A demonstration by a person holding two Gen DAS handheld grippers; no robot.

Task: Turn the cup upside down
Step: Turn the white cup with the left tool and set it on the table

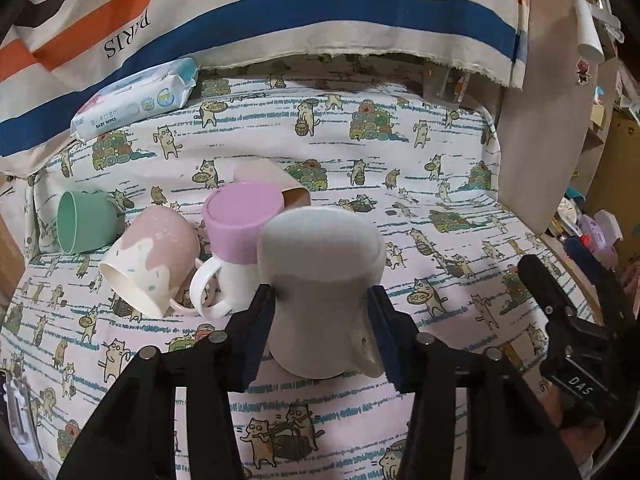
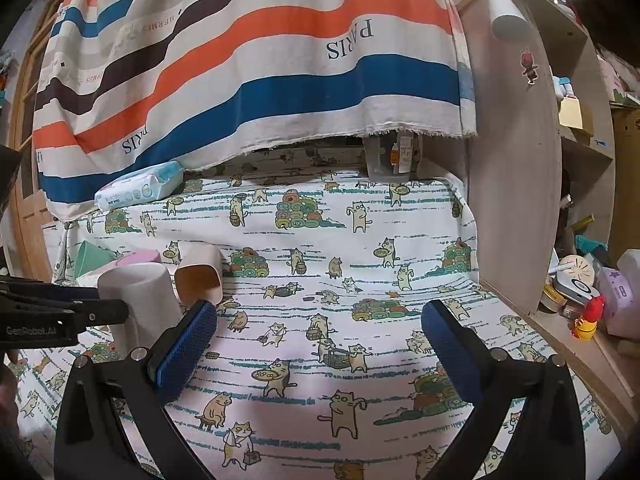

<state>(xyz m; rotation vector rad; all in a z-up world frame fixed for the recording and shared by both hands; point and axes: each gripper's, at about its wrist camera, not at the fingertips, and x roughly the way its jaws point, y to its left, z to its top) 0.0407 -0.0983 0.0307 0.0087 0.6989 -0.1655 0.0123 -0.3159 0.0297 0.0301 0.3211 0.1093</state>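
Only in the left wrist view are the fallen cups at the left seen whole: a green cup (image 1: 82,220) on its side, a pink-and-white mug (image 1: 150,258) tipped beside it, and a purple-topped mug (image 1: 236,236) just right of that. "BABY WIPES" is read on the wipes pack (image 1: 136,100) at the far left, and "PARIS" on the striped cloth (image 1: 280,12) hung behind; "HERMES" is legible on that cloth only in the right wrist view. The white cup (image 1: 320,280) is stood upside down on the cat-print tablecloth (image 1: 440,200), base uppermost, and is clamped at its sides between the fingers of the left gripper (image 1: 320,300). In the right wrist view, "GenRobot.AI" is read on the left gripper's body, and the right gripper (image 2: 320,320) is held with its jaws wide apart over bare tablecloth, to the right of the cup.
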